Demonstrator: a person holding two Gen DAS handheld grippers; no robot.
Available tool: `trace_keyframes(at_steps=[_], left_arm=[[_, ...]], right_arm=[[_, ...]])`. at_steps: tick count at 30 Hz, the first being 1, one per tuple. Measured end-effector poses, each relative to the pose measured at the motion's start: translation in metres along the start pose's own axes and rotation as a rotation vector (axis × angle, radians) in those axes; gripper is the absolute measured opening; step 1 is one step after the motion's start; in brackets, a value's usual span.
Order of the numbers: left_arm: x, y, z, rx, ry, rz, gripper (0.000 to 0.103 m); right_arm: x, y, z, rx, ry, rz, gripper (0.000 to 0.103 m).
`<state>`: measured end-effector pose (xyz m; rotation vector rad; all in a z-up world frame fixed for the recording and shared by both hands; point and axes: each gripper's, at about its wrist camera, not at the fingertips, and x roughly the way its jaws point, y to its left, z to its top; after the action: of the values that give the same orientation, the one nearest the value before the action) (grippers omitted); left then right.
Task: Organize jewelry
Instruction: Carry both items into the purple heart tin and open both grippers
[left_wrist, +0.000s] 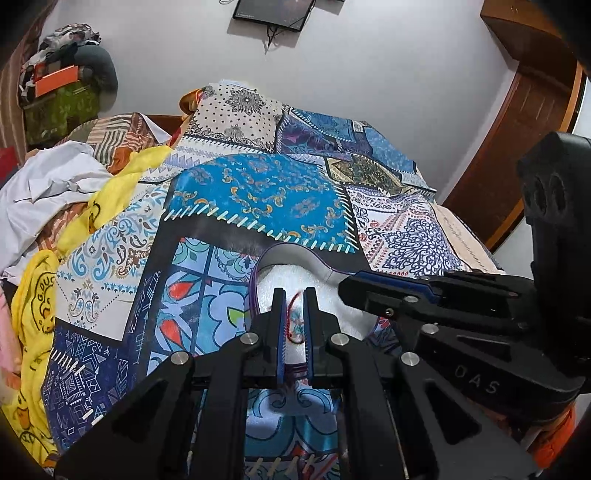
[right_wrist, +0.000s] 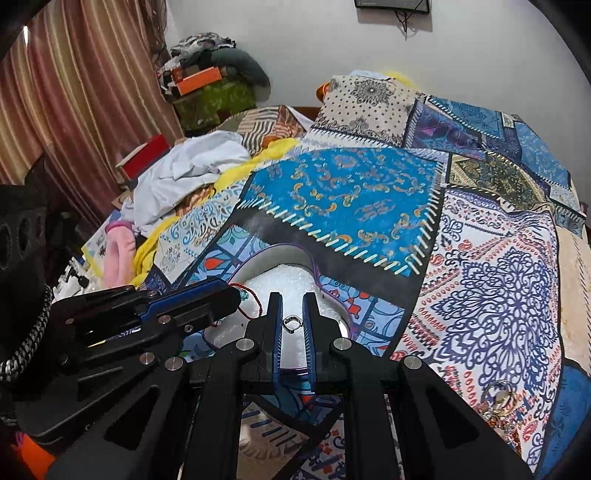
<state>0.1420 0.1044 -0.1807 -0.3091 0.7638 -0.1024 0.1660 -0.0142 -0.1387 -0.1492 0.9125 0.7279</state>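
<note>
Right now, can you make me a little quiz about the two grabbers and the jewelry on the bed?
1. True or false: the left gripper pinches a red cord bracelet.
2. What sits between the right gripper's fingers? A) silver ring B) comb C) watch
3. Fill in: both hover over a white foam-lined ____ on the patchwork bedspread.

Key
1. True
2. A, the silver ring
3. box
</note>
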Motion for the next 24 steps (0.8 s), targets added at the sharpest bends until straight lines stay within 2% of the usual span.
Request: trace_keyframes(at_steps=[8, 15, 19, 24], left_arm=[[-0.004, 0.002, 0.002, -0.007, -0.002, 0.011, 0.007], [-0.017, 0.0, 0.006, 0.017, -0.019, 0.055, 0.008], [-0.027, -0.004, 0.006, 0.032, -0.033, 0.083, 0.017], [-0.041, -0.01, 0.008, 0.051, -0.061, 0.117, 0.03]], right_arm=[[0.011, 0.0, -0.003, -0.005, 0.05, 0.008, 0.01], [0.013, 0.005, -0.004, -0.034, 0.065, 0.0, 0.01], [0.012, 0.006, -0.003, -0.029, 0.08, -0.003, 0.028], [-0.004, 0.005, 0.0, -0.02, 0.035, -0.017, 0.03]])
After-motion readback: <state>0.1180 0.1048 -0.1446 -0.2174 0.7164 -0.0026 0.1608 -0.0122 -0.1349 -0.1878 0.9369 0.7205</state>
